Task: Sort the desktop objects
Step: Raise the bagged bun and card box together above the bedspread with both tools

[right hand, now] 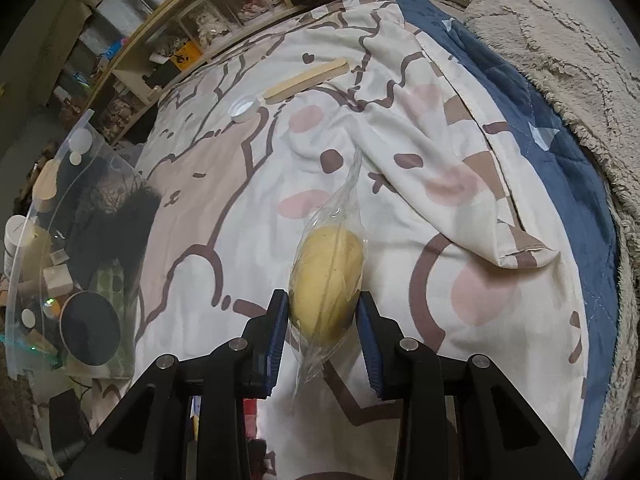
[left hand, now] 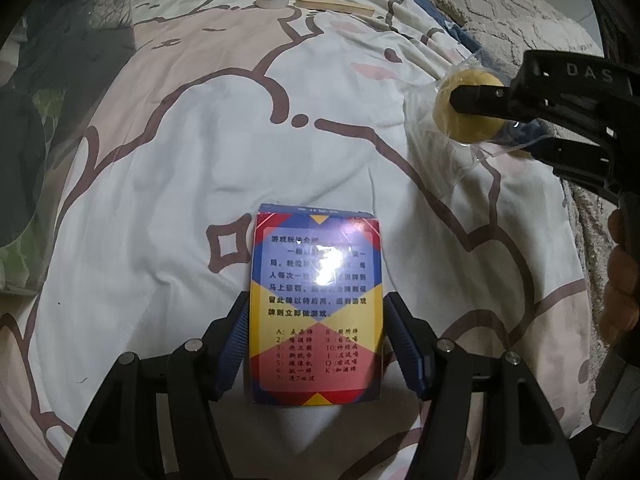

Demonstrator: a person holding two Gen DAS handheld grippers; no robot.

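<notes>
In the left wrist view, a red, yellow and blue card box printed with text lies flat against the patterned bedsheet. My left gripper is shut on the box, its blue pads pressing the two long sides. A yellow round item in a clear plastic wrapper sits between the blue pads of my right gripper, which is shut on it just above the sheet. The left wrist view shows that same right gripper at the upper right, clamping the yellow item.
A white bottle cap and a bundle of flat wooden sticks lie at the far side of the sheet. A clear plastic bin with several objects stands at the left. A blue quilt and fuzzy grey blanket border the right.
</notes>
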